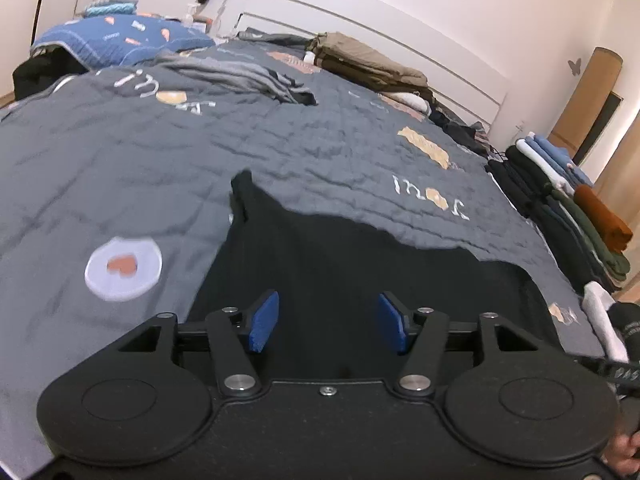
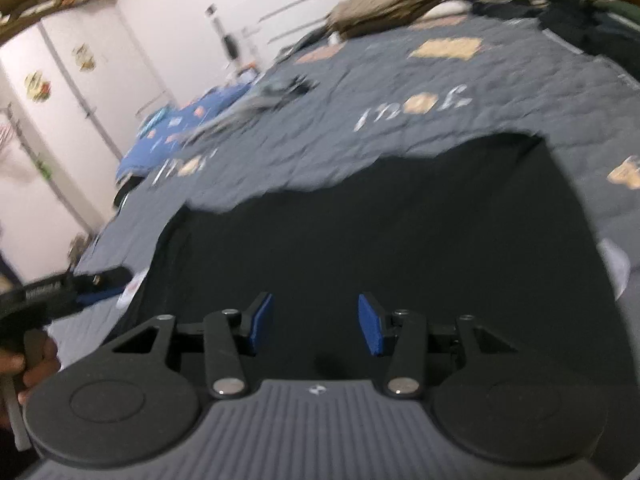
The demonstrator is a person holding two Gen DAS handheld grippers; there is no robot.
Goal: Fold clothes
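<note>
Two grippers, both with fingers spread and nothing pinched: the left gripper [image 1: 328, 322] and right gripper [image 2: 316, 322] hover over a black garment [image 1: 340, 264] lying flat at the near edge of the bed [image 1: 120, 152], on the grey quilt. My guess is it's laid out smooth so it can be folded next. The left view shows folded stacks [image 1: 568, 208] along the bed's right edge and tan clothes [image 1: 368, 64] near the headboard. The right view is blurry but catches the hand [image 2: 28, 364] holding the left gripper.
</note>
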